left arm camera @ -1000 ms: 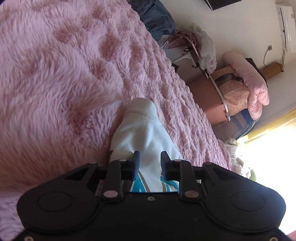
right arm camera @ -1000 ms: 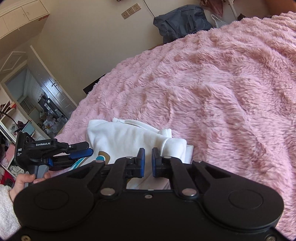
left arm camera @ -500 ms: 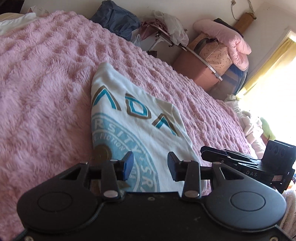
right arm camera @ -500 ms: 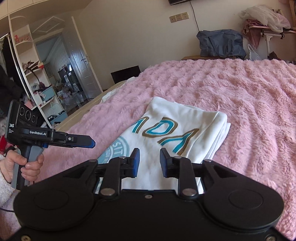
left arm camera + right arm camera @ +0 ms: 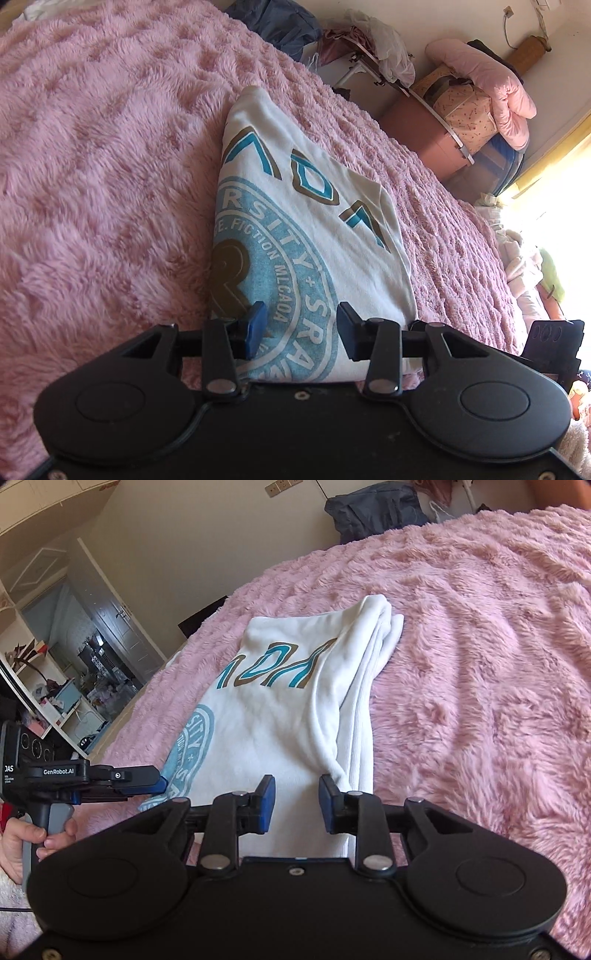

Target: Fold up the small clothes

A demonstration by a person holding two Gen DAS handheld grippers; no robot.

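Both grippers are now sitting spread and empty: left gripper (image 5: 300, 329), right gripper (image 5: 293, 802). A second ago both were pinching the white cotton shirt with teal print (image 5: 280, 701); now it's lying folded, print up, on the fluffy pink blanket (image 5: 480, 664). Fold is looking done. Layered edges are showing on its right side; open blanket all around.

Bed covered by a shaggy pink plush blanket (image 5: 110, 177), pile ruffled in clumps. One folded white sweatshirt (image 5: 295, 206) lies flat on it, teal-and-brown lettering and a pale blue round emblem facing up, folded layers stacked along one edge (image 5: 365, 686).
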